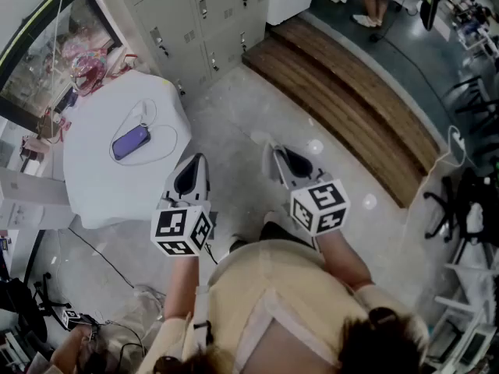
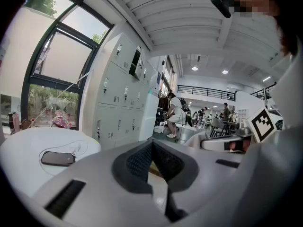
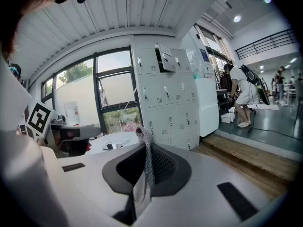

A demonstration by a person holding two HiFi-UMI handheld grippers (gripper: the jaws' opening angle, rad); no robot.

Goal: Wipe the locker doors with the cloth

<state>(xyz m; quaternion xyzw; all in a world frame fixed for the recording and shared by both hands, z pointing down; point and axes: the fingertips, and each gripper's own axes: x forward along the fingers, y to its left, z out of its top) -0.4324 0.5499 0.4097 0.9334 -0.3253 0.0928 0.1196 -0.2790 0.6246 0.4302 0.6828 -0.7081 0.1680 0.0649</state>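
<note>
Here, a phone (image 1: 130, 141) lies on the white tabletop (image 1: 93, 181) at left. Beside its edge the left tool (image 1: 196, 164) hovers, jaws pressed together, empty. The right tool (image 1: 279, 157) pinches the cloth (image 3: 147, 157), which shows only in the right gripper view. Across open floor (image 1: 234, 107) stand the lockers (image 1: 195, 14), one upper door (image 3: 165, 58) ajar.

Grey cloth (image 3: 147, 148) — thin, upright; pale lockers (image 3: 166, 103) behind.
</note>
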